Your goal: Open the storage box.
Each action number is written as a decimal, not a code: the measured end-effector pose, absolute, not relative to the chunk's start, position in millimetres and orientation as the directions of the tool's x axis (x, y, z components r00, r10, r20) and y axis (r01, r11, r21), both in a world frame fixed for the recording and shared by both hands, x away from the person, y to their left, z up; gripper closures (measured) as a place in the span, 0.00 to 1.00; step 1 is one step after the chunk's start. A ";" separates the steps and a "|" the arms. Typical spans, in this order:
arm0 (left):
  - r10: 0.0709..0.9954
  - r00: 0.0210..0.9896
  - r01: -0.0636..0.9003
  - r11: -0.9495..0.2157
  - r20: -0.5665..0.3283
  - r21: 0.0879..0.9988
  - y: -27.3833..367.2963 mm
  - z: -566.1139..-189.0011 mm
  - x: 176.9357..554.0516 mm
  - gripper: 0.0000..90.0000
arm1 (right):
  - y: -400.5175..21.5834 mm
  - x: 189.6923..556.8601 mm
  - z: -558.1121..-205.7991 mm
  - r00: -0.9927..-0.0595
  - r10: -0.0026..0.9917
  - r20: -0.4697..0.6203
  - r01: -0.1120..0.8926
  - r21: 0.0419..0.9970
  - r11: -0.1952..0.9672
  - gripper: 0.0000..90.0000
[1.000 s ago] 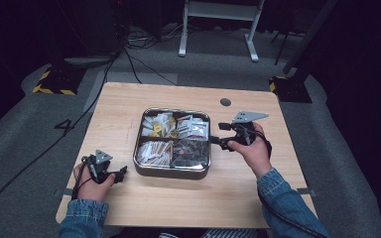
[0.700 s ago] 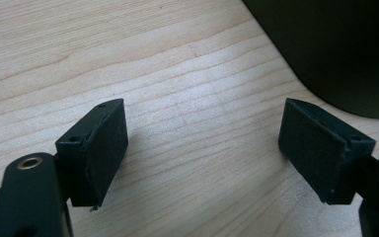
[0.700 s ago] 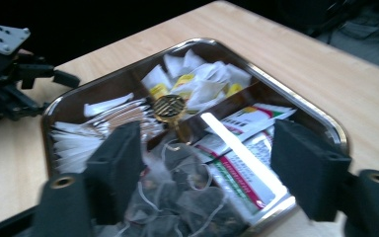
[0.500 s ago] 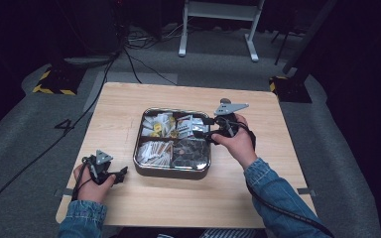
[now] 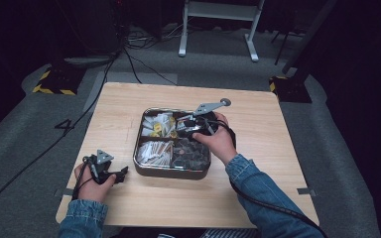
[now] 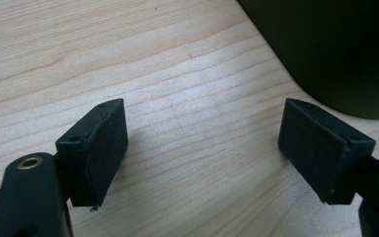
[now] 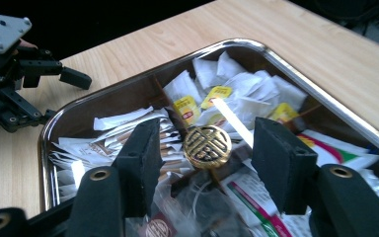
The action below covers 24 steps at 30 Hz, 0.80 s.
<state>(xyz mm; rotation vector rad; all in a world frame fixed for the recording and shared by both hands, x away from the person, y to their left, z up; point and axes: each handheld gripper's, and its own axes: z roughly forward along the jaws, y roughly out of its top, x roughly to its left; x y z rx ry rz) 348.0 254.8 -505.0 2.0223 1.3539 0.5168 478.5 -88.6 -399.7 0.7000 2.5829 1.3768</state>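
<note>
The tray's [image 5: 140,144] far wall is cut off in the right gripper view, its packets too jumbled to count. One gold knob [image 7: 208,146] stands at the dividers' centre, between the right gripper's [image 7: 205,163] just-closing, not-yet-touching jaws. The left gripper [image 6: 202,148] rests wide open, empty.

Round gold knob [image 7: 208,146] w/ cutout pattern, upright at ctr of steel divided tray [image 7: 325,106], packets around

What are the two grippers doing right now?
Left gripper: open, empty, over the table.
Right gripper: jaws just closing around the gold knob, not yet touching.
</note>
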 end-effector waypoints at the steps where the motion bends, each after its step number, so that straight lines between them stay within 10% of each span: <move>1: 0.920 0.391 0.667 -0.263 -0.028 0.697 254.8 -505.0 348.0 0.22 | -85.0 479.4 -402.6 -0.884 0.456 0.104 0.342 0.809 0.478 0.51; 24: 0.920 0.391 0.667 -0.263 -0.028 0.697 254.8 -505.0 348.0 0.22 | -55.2 491.6 -442.7 -0.869 0.486 0.094 0.375 0.765 0.523 0.65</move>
